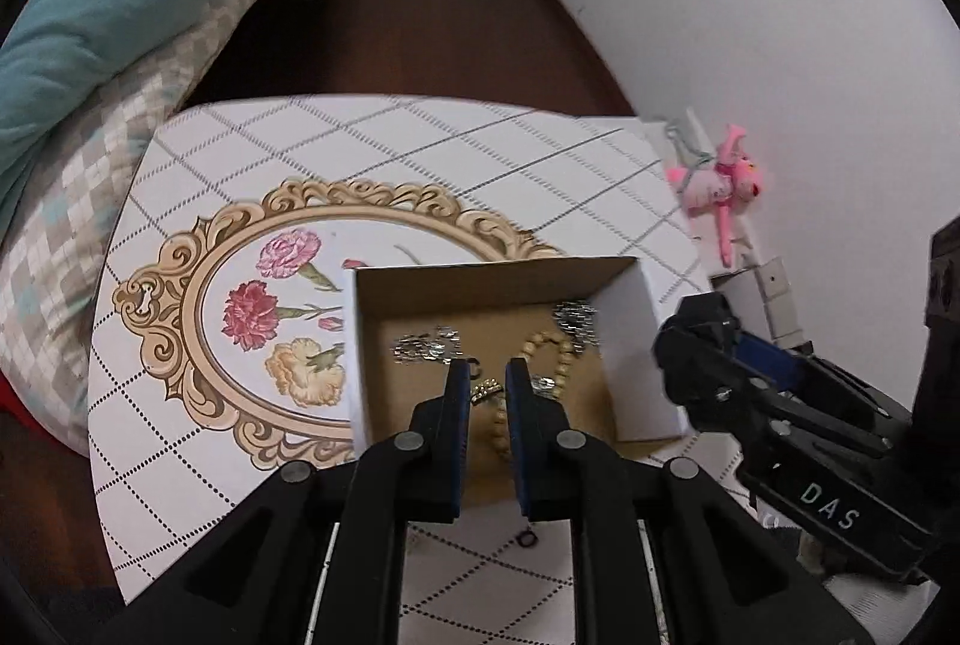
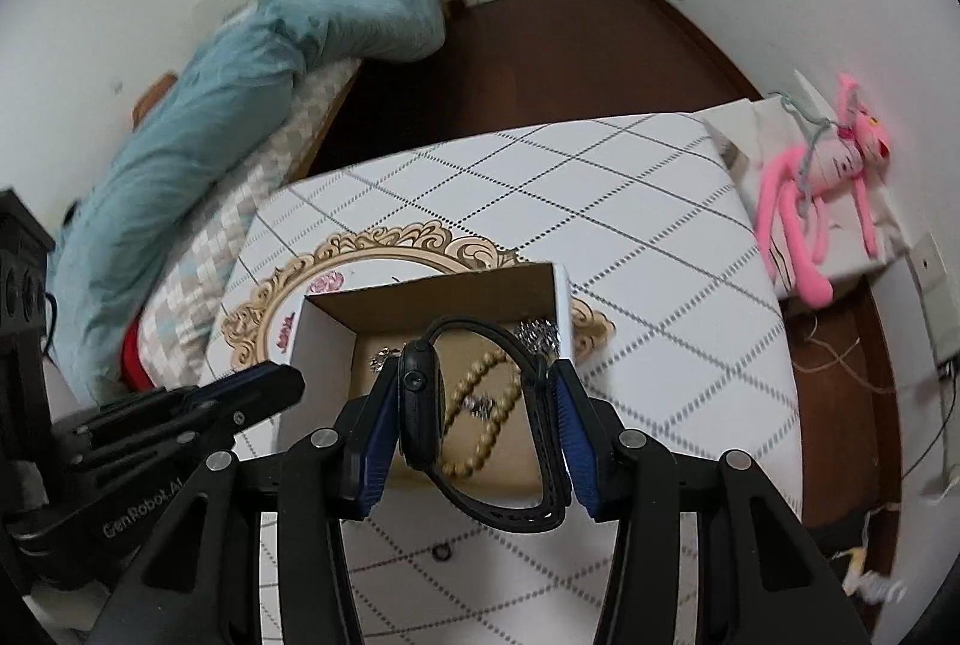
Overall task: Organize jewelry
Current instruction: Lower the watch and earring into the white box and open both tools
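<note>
Right gripper [image 2: 474, 405] clamps a black watch [image 2: 480, 429] above the cardboard box [image 2: 432, 294] on the surface [image 2: 660, 201]. Left gripper [image 1: 487, 393], narrow, pinches a ring [image 1: 486, 391]. Risk: strap snagging the bead bracelet [image 2: 480, 405] on release.

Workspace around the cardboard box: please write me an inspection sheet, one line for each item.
Surface: white table with diamond grid and flower medallion.
Job's things: open cardboard box holds a bead bracelet, silver pieces and a ring; black watch above it.
Clutter: small black ring on the table.
Grippers: left gripper holds the ring; right gripper shut on the watch.
Cables: thin wires on the floor.
Surroundings: bed with teal blanket, pink plush toy.
</note>
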The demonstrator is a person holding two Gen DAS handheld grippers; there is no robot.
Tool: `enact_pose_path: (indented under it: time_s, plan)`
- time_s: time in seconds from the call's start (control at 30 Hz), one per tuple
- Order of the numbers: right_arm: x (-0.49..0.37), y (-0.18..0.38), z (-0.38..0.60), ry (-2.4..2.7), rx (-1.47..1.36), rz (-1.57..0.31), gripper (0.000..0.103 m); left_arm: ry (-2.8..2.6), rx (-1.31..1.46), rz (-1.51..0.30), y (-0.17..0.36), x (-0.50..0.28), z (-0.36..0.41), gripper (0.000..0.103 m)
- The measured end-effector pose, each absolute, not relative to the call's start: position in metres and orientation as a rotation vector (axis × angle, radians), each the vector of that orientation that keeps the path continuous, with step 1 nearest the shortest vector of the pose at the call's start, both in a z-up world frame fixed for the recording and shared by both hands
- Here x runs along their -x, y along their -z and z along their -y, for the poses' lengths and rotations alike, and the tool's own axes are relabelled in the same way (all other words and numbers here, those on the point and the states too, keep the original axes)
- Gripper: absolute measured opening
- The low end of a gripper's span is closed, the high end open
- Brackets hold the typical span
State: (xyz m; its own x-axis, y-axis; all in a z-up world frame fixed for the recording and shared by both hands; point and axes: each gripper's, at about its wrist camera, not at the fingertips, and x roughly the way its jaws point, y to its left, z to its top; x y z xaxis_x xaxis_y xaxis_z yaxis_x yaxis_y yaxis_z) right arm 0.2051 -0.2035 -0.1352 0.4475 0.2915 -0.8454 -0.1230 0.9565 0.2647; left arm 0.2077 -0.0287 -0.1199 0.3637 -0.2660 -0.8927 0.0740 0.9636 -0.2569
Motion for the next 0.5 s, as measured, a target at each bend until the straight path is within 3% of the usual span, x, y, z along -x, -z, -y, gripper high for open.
enact_pose_path:
  time_s: [0.1, 0.17, 0.23, 0.37, 0.43, 0.5]
  plan:
    - [-0.224, 0.148, 0.200, -0.258, -0.170, -1.154, 0.055, 0.192, 0.198, -1.212, 0.126, -0.216, 0.023, 0.013]
    - [-0.230, 0.154, 0.203, -0.251, -0.165, -1.180, 0.064, 0.163, 0.179, -1.207, 0.125, -0.217, 0.020, 0.030]
    - [-0.229, 0.154, 0.205, -0.237, -0.154, -1.171, 0.077, 0.136, 0.170, -1.190, 0.122, -0.216, 0.016, 0.067]
    - [-0.222, 0.153, 0.207, -0.200, -0.107, -1.167, 0.078, 0.062, 0.121, -1.160, 0.119, -0.211, 0.008, 0.078]
    - [-0.219, 0.153, 0.205, -0.169, -0.053, -1.166, 0.099, 0.043, 0.109, -1.153, 0.121, -0.210, 0.005, 0.087]
    - [-0.214, 0.155, 0.202, -0.128, 0.013, -1.158, 0.102, 0.018, 0.085, -1.139, 0.124, -0.206, 0.004, 0.103]
